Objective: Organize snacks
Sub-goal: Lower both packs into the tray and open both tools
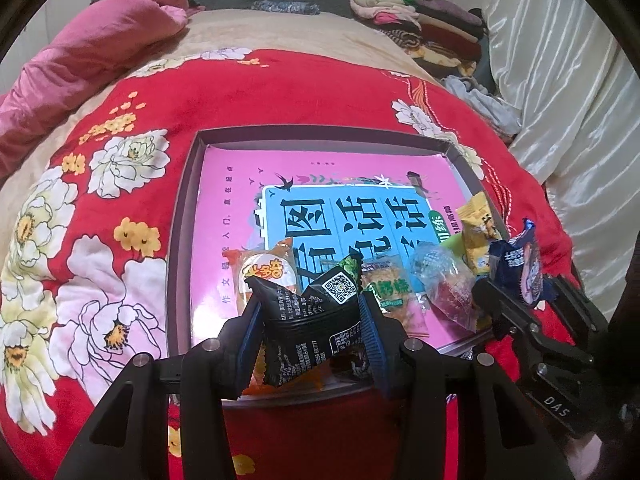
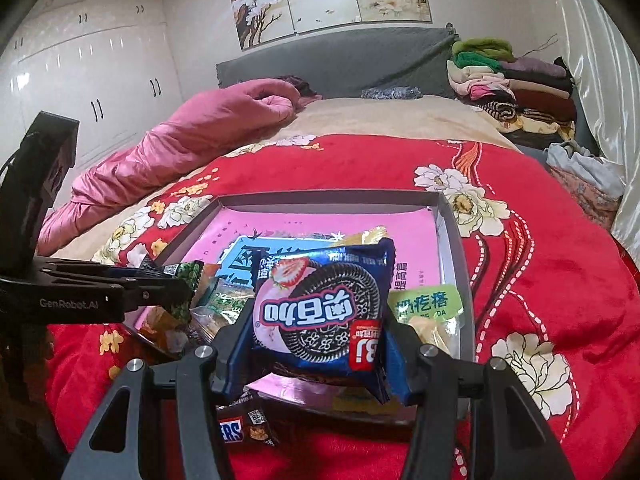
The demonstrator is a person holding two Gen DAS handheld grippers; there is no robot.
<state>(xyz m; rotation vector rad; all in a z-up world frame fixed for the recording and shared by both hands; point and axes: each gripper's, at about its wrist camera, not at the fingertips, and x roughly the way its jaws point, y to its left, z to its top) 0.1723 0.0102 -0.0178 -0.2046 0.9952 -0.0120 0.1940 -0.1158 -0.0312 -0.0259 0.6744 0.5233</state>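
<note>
A shallow grey box (image 1: 182, 216) with a pink book in its bottom lies on the red flowered quilt. Several snack packets lie at its near edge. My left gripper (image 1: 310, 320) is shut on a black snack packet (image 1: 308, 312) and holds it over the box's near edge. My right gripper (image 2: 316, 340) is shut on a blue Oreo packet (image 2: 320, 312) over the box's near right corner (image 2: 460, 280). The right gripper also shows in the left wrist view (image 1: 520, 288) at the right, with the Oreo packet (image 1: 528, 264). The left gripper shows in the right wrist view (image 2: 176, 292).
In the box lie an orange packet (image 1: 268, 268), a green-label packet (image 1: 390, 288), a clear wrapped snack (image 1: 444, 284) and a yellow packet (image 1: 476, 224). A Snickers bar (image 2: 240, 428) lies on the quilt (image 2: 540, 260) before the box. A pink duvet (image 2: 180, 140) and folded clothes (image 2: 512, 84) lie farther back.
</note>
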